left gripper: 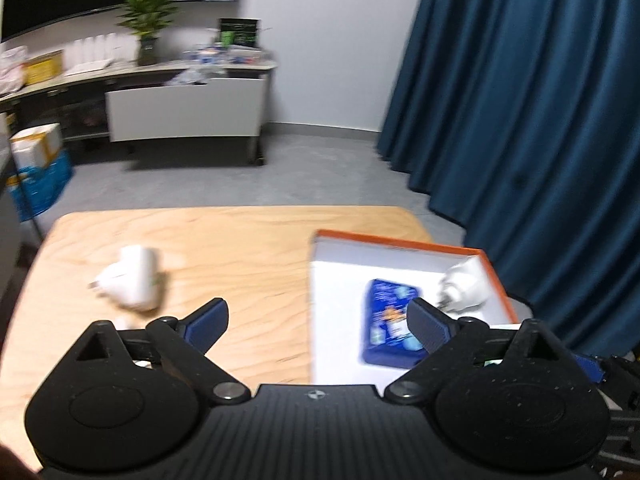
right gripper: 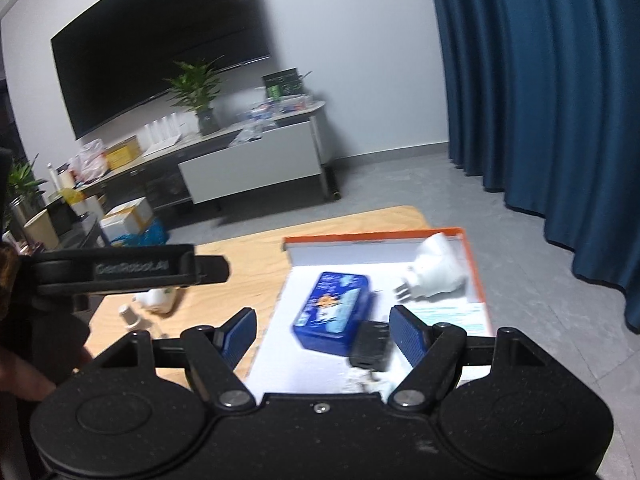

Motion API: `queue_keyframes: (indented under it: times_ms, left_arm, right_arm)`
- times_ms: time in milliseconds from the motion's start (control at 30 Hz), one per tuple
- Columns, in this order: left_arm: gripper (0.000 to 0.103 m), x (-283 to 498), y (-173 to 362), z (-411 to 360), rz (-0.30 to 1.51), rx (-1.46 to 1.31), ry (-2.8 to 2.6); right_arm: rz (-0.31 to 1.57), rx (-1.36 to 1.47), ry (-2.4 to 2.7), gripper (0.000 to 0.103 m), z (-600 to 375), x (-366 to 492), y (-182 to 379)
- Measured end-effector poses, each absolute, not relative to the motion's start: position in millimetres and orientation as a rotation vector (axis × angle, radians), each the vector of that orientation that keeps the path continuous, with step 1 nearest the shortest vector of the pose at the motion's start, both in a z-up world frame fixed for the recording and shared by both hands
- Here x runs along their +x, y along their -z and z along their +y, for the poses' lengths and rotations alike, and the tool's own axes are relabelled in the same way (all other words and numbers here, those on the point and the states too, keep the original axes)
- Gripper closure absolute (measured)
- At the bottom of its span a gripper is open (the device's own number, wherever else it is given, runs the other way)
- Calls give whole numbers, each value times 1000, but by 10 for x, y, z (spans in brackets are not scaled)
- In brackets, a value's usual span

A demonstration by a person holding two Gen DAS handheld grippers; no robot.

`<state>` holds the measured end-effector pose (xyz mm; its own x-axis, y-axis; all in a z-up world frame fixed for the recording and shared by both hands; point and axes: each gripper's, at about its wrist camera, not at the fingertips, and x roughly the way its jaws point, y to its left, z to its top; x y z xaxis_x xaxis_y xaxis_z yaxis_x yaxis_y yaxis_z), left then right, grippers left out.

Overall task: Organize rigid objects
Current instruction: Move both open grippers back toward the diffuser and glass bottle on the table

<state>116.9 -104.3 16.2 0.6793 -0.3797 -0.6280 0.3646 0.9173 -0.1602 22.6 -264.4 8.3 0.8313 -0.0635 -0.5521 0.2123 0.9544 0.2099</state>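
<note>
Left wrist view has the left tongs (left gripper: 318, 322) nearest, their two blue pads spread wide with nothing between them, hanging above the wooden table (left gripper: 240, 240). Just past them to the right lies the orange-rimmed box (left gripper: 400, 240), holding a blue tin (left gripper: 390, 320) and, in its far right corner, a white plug adapter (left gripper: 466, 286). Left of the box, well apart from it, a second white adapter (left gripper: 134, 280) lies on its side on the bare wood. Right wrist view shows the right tongs (right gripper: 322, 332) likewise spread and empty, over the near end of the box, where a small black block (right gripper: 370, 344) sits beside the tin. My reading is that the loose adapter on the left is the next piece to gather. To do that well, the left tongs should come down over its broad white body rather than its prongs, square to its flat sides, close only once both pads bracket it, then lift clear of the rim before crossing to the free white floor on the left of the tin. Both views are smeared, so the print on the tin cannot be read. A small pale thing (right gripper: 128, 316) near the adapter is too blurred to name, and the left gripper's body hides part of that adapter in the right view.
</note>
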Motion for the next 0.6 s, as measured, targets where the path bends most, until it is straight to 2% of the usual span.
queue_keyframes:
  times_ms: [600]
  left_arm:
    - [1,1085,-170,-334,704,-48,270]
  right_arm:
    - [612,202,28,15,-2027,464,-133]
